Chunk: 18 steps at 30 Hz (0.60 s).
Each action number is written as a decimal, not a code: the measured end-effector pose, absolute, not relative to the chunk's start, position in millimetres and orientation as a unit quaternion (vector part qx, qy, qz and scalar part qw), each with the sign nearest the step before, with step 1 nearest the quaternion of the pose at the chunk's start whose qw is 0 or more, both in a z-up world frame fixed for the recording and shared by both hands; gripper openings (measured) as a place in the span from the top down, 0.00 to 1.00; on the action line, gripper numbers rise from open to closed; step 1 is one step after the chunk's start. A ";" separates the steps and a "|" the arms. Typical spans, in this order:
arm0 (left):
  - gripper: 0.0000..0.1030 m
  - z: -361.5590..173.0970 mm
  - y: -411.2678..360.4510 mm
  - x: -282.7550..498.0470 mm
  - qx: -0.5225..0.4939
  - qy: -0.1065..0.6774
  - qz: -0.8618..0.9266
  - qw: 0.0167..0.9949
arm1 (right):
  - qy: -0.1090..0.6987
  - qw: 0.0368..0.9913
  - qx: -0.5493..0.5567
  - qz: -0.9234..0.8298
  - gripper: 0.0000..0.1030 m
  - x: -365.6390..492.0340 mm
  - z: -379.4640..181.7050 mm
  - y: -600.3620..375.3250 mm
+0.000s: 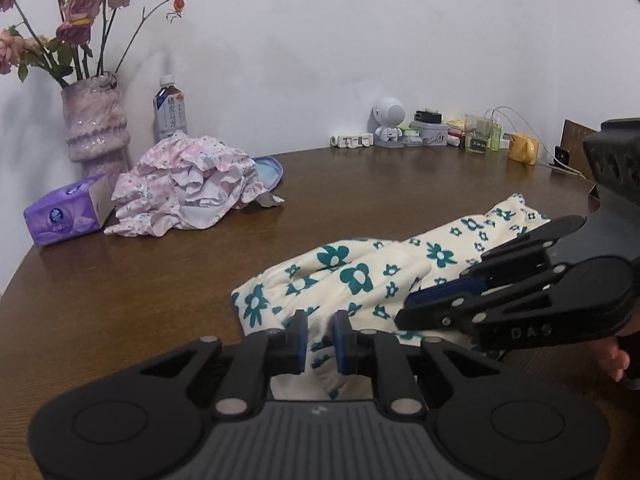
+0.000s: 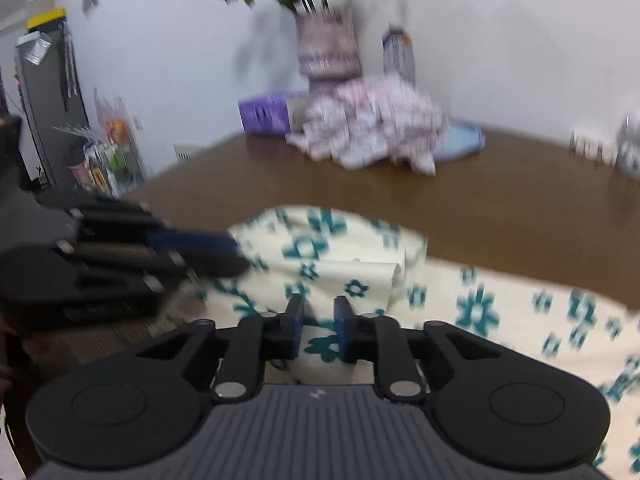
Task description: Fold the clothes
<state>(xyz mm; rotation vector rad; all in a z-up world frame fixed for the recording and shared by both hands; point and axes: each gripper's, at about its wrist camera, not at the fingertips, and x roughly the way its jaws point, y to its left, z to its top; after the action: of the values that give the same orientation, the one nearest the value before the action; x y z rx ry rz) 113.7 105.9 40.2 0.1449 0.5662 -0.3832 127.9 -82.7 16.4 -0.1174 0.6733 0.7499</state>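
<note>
A cream garment with teal flowers (image 1: 360, 276) lies bunched on the brown table (image 1: 160, 288), near its front edge. My left gripper (image 1: 321, 320) sits at the garment's left end, and cloth fills the narrow gap between its blue pads. My right gripper (image 1: 400, 316) comes in from the right with its tips on the same garment. In the blurred right wrist view, the garment (image 2: 480, 312) spreads to the right, and the right gripper (image 2: 320, 308) has flowered cloth between its close-set pads. The left gripper (image 2: 240, 256) bites the cloth's left edge there.
A crumpled pink floral garment (image 1: 188, 188) lies at the back left, beside a purple tissue box (image 1: 66, 216). Behind them stand a vase of roses (image 1: 96, 128) and a bottle (image 1: 170, 108). Small items and a yellow mug (image 1: 522, 148) line the far right wall.
</note>
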 end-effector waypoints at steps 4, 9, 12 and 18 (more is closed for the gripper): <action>0.88 34.3 106.8 115.0 0.072 0.277 -0.190 0.939 | 0.320 0.874 -0.047 0.362 0.87 130.0 10.5 -87.2; 0.88 32.8 107.8 115.4 0.068 0.277 -0.193 0.939 | 0.307 0.877 -0.056 0.365 0.87 127.3 6.8 -87.4; 0.87 37.7 108.8 114.6 0.064 0.275 -0.192 0.940 | 0.302 0.878 -0.059 0.366 0.87 124.2 6.7 -88.2; 0.86 69.2 123.8 89.2 0.034 0.229 -0.195 0.953 | 0.282 0.885 -0.017 0.369 0.84 118.5 24.7 -107.9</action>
<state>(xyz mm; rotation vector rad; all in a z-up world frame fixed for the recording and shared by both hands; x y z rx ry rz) 89.2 123.8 69.2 0.0701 0.4654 -0.3970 118.5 -107.9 24.7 -0.0357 0.5871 0.7672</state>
